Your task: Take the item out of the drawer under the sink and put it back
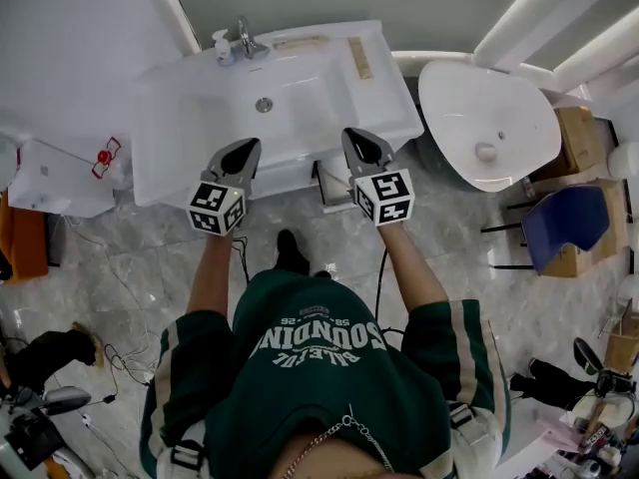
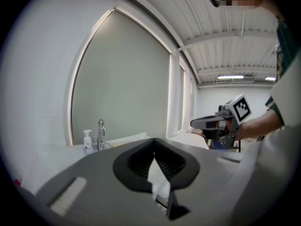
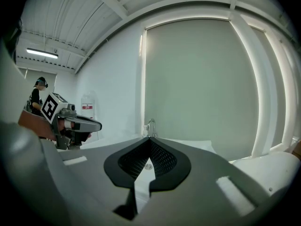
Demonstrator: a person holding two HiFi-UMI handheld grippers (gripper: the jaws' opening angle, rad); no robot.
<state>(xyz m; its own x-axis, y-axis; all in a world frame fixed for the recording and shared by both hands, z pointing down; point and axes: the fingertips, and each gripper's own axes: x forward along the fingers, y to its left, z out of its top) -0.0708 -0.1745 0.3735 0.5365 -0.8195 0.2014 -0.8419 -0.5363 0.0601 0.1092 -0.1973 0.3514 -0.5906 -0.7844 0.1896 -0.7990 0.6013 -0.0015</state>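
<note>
Item from the drawer is not showing anywhere, so I cannot tell where it is lying; from my head I am only seeing the white cabinet front (image 1: pixel 290 176) under the near edge of the sink (image 1: pixel 300 98). I am holding the left gripper (image 1: pixel 248 145) and the right gripper (image 1: pixel 354 133) side by side over that near edge, both pointing toward the sink's back wall, where the faucet (image 1: pixel 245 40) and a soap bottle (image 1: pixel 222 46) are standing. A white oval basin (image 1: pixel 489 123) is sitting to the right of the sink.

Looking along the left gripper (image 2: pixel 154 140), I am seeing its jaws clenched tip to tip with nothing between them. The faucet (image 2: pixel 100 133) and soap bottle (image 2: pixel 87 140) are rising behind the sink's far rim, and the right gripper (image 2: pixel 207 123) is hovering off to the right (level with mine, above the sink).

Looking along the right gripper (image 3: pixel 150 138), I am seeing its jaws pressed together and empty too. The faucet (image 3: pixel 150 126) is standing straight ahead at the sink's back, and the left gripper (image 3: pixel 96 125) is showing on the left, above the sink's near side.
</note>
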